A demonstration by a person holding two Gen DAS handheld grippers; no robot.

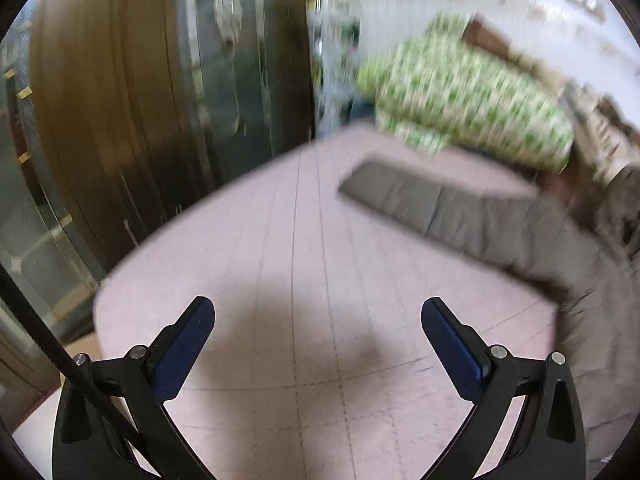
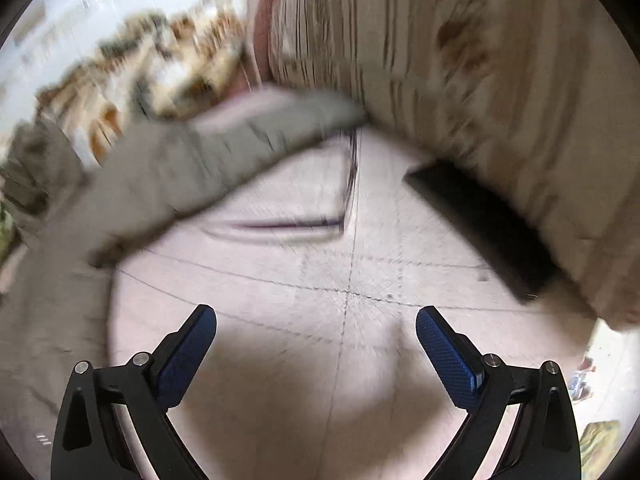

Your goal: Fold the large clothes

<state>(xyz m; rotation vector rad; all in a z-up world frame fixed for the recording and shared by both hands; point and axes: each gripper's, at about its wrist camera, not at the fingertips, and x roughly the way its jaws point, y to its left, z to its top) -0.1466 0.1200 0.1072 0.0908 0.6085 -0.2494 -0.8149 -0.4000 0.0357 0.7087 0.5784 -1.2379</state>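
We have a wide bed covered in a pale pink sheet (image 1: pixel 280 240) ruled with thin grid lines, and it fills the lower part of both wrist views. Along its far edge in the left wrist view lies a green-and-white patterned bundle (image 1: pixel 460 92), perhaps a pillow or quilt; the blur keeps us from telling which. In the right wrist view a beige striped cushion (image 2: pixel 480 80) crowds the far right corner of the bed, with a dark flat object (image 2: pixel 480 216) just beside it that we cannot identify. The grey garment (image 1: pixel 480 220) stretches from near the bed's middle out to its right edge in the left view, one long part laid flat like a sleeve or leg; in the right view it (image 2: pixel 180 168) arcs along the far left side. Our left gripper (image 1: pixel 318 344) hangs over bare sheet with its fingers spread wide and nothing between them, and our right gripper (image 2: pixel 316 354) does the same, well apart from the cloth. We judge no fold has begun. The risk ahead is pinching the sheet along with the garment, or catching a single layer so the cloth drags crooked; the motion blur suggests fast travel, which could spoil our aim.
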